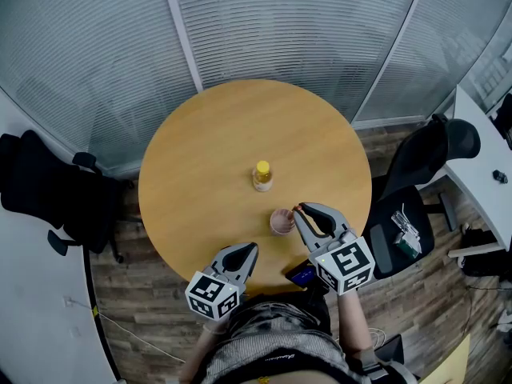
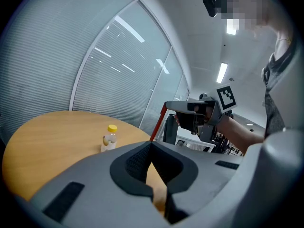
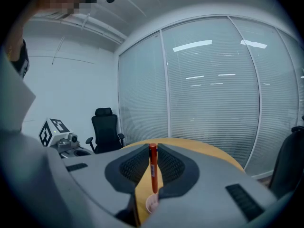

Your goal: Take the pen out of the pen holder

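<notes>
table (image 1: 208, 158): round wooden top in front of a glass wall with closed blinds (image 1: 304, 22). A person stands at the near edge with 1 gripper in each hand.
right gripper (image 1: 298, 209): comes in from the near right, tipped a little downward. Both ribbed pads press on the pen (image 3: 153, 170) from either side, so it's properly clamped on it.
pen: orange-red and standing upright, pinched close to its top end. The lower end sits right at the mouth of the pen holder (image 1: 281, 222). Honestly I can't tell if the tip is inside the cup or just clear of the rim.
pen holder: small pinkish cup, upright on the near part of the table, a bit right of the middle. It's straight below the right gripper's tips.
left gripper (image 1: 253, 249): hangs over the near edge of the table, left of the pen holder and nearer to the person, not touching it. Its jaws are closed together with nothing between them.
bottle (image 1: 262, 176): little clear one with a yellow cap, upright. It's just on the far side of the pen holder, close to it but apart.
chairs: 1 black office chair (image 1: 48, 198) off the left side of the table, and another black chair (image 1: 424, 166) off the right side.
desk (image 1: 480, 158): white, over on the right past the second chair, with a small dark thing on top that's too tiny to make out.
</notes>
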Demonstrator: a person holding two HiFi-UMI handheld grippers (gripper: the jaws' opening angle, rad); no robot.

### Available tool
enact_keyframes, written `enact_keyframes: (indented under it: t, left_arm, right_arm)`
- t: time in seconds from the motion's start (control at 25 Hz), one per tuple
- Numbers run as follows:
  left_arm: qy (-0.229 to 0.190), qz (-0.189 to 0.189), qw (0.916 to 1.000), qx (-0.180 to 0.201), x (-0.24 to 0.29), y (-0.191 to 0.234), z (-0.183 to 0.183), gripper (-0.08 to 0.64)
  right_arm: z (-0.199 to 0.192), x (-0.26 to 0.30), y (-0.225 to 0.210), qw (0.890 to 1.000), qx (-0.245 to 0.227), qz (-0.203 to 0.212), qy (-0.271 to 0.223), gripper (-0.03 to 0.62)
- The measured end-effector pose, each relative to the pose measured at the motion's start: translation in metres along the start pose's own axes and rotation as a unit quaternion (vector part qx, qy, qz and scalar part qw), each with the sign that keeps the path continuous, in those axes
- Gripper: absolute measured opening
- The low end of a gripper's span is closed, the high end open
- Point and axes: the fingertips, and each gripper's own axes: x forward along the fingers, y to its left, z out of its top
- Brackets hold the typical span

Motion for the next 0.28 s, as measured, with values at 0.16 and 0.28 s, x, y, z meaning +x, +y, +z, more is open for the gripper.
enact_keyframes:
  t: [0.16,0.28]
  left_arm:
    - [-0.001,0.002,1.0,0.0,0.0002,0.0006,0.0002,0.004]
    - [-0.001,0.004,1.0,0.001,0.0,0.0016,0.0006,0.004]
  right_arm:
    - [-0.0003,0.0005,-0.0005,1.0,-0.002,0.003,0.002,0.063]
    - [-0.0005,0.0011,-0.0001,1.0,-0.005,0.005,0.004,0.063]
